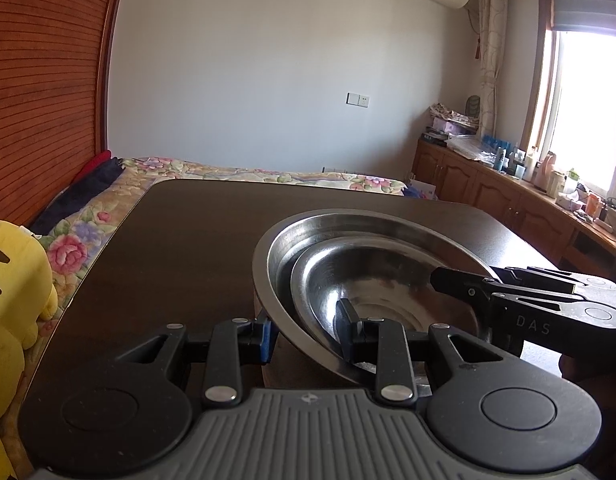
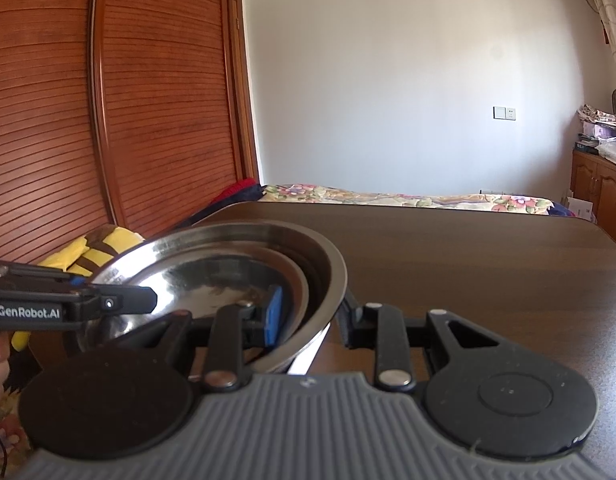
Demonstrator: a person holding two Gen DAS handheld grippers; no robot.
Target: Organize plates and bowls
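Resting on a dark wooden counter (image 1: 188, 240), a large steel bowl (image 1: 276, 248) is seen with a smaller steel bowl (image 1: 327, 280) nested inside it, the smaller one shifted toward one side of the larger. The stack sits near the counter's front edge, and in both views it appears tilted, though the fisheye lens makes this hard to judge.

The left tongs (image 1: 308, 332) are placed across the near rim of the stack: one blue-padded finger (image 1: 268, 340) is outside the large bowl's wall, and the other is inside the smaller bowl. The rims are straddled, but whether they are firmly pinched cannot be told.

The right tongs (image 2: 311, 316) are set across the opposite rim in the same way, with a blue-padded finger (image 2: 274, 314) inside the bowls and the other outside. Their grip likewise cannot be told.

Beyond the counter, a bed with a floral cover (image 1: 236, 170) is seen. A yellow plush toy (image 1: 12, 280) lies to the left, beside a slatted wooden wardrobe (image 2: 148, 100).
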